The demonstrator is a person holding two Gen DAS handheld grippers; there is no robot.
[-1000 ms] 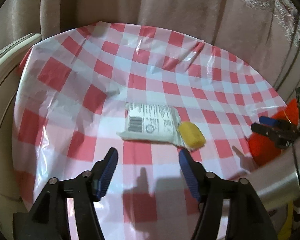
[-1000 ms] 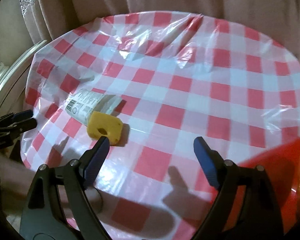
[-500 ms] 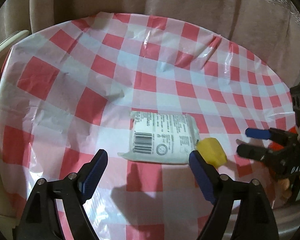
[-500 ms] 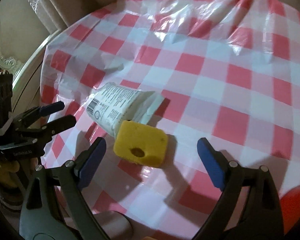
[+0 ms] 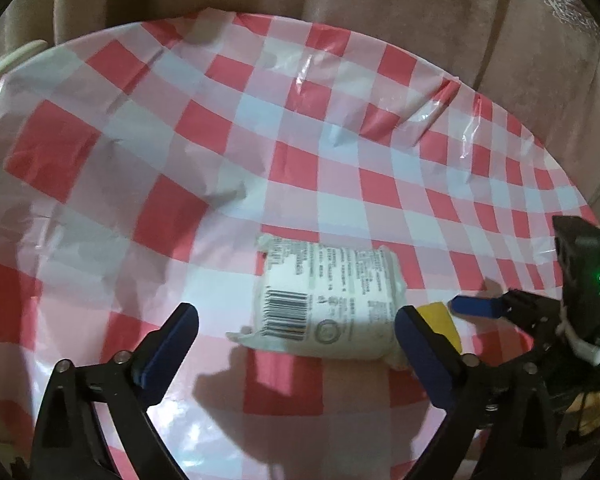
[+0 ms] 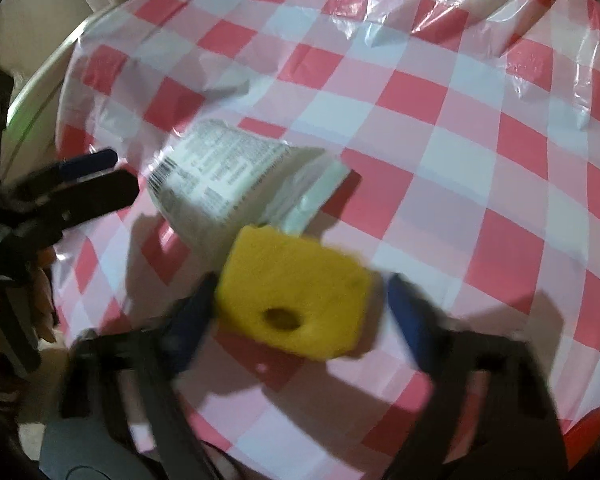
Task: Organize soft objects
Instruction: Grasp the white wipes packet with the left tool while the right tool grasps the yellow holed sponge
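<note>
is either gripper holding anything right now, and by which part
Nothing is held. The right gripper straddles the yellow sponge, fingers open on either side. The left gripper is open, empty.

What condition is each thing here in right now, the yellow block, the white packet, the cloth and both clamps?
Yellow sponge: lying on the cloth, between the open fingers, beside the packet.
White packet: sealed, lying flat, label up.
Checked tablecloth: spread out, wrinkled.
Right gripper: open around the sponge, not yet closed.
Left gripper: open, empty, in front of the packet.
</note>
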